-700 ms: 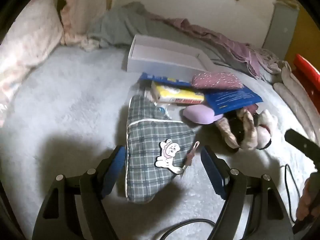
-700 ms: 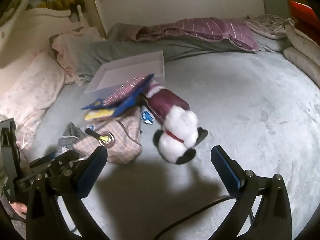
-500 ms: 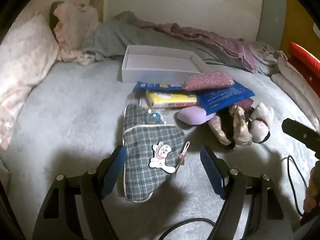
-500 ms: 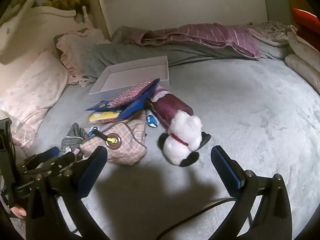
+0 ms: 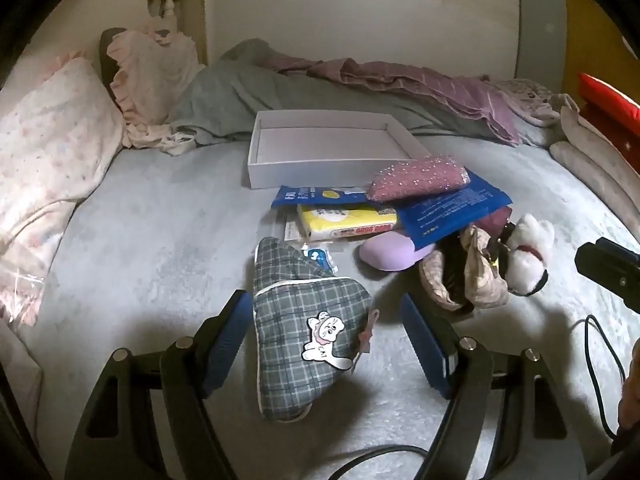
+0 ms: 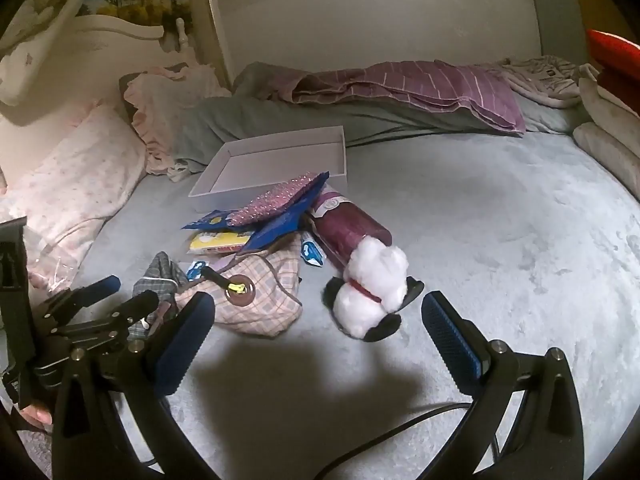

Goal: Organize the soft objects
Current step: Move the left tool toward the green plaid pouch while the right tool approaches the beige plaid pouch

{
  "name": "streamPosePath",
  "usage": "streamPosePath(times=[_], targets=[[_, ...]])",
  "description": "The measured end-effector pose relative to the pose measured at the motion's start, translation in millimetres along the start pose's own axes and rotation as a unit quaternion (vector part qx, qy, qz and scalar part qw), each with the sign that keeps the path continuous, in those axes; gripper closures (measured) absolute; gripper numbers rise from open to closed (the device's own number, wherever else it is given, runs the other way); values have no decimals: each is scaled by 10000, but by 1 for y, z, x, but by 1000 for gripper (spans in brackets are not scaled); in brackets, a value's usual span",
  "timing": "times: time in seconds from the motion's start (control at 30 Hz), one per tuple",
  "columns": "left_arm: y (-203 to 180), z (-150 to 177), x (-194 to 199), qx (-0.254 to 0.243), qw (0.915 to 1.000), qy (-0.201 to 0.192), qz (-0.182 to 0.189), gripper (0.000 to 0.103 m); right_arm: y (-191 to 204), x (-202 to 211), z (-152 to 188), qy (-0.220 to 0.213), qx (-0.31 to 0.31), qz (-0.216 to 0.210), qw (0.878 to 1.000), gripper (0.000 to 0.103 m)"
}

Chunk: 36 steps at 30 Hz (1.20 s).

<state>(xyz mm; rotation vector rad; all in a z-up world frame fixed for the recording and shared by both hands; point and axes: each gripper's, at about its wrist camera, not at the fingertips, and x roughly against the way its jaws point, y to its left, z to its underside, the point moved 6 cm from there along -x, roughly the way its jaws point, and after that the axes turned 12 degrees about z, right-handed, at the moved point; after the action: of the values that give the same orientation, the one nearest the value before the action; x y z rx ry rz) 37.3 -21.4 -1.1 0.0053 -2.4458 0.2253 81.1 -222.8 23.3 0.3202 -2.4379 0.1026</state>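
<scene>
Two grippers were over a grey bedspread (image 5: 152, 240), each with jaws spread wide and nothing between the pads pressing. Left gripper (image 5: 322, 344) straddled the near end of a grey plaid pouch (image 5: 296, 320), pads clear of the fabric on both sides. Pouch carried a white cat patch (image 5: 326, 338) with the word "CAT" legible on it. Right gripper (image 6: 316, 344) hung just short of a white plush toy (image 6: 370, 286) with black feet and a red collar; toy lay on the bedspread, not touched.

Behind the pouch sat a loose heap: a yellow packet (image 5: 346, 220) with a red printed strip, text too small to read; a blue packet (image 5: 448, 212) with white print, unreadable; a pink sequined pouch (image 5: 416, 178) lying on top of the blue one; a lilac soft case (image 5: 388, 252); a pink checked bag (image 6: 260, 292). A maroon roll (image 6: 352, 228) touched the plush toy's head. Beyond the heap stood an empty-looking white shallow box (image 5: 320, 168), near the folded bedding.
</scene>
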Motion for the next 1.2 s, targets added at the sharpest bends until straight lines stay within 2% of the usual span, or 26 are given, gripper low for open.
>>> streamPosePath(times=[0.2, 0.33, 0.4, 0.57, 0.73, 0.87, 1.07, 1.2], targets=[[7, -12, -1, 116, 9999, 3, -103, 26, 0, 3, -4, -101, 57, 80, 9999, 1], [1, -23, 3, -113, 9995, -72, -270, 26, -1, 5, -7, -166, 11, 18, 9999, 1], [-1, -25, 3, -180, 9996, -44, -227, 26, -2, 5, -8, -177, -31, -16, 9998, 1], [-5, -25, 2, -281, 9992, 57, -271, 26, -1, 5, -6, -161, 21, -97, 9998, 1], [-13, -19, 6, -382, 9990, -30, -237, 26, 5, 3, 1, -26, 23, -299, 9995, 1], [-16, -12, 3, -459, 9984, 99, -302, 26, 11, 0, 4, 55, 99, -336, 9994, 1], [-5, -8, 0, -172, 9993, 205, -242, 26, 25, -9, 13, 347, 461, -285, 9979, 1], [4, -3, -6, 127, 9992, 354, -119, 26, 42, -12, 22, 412, 979, -215, 9941, 1]])
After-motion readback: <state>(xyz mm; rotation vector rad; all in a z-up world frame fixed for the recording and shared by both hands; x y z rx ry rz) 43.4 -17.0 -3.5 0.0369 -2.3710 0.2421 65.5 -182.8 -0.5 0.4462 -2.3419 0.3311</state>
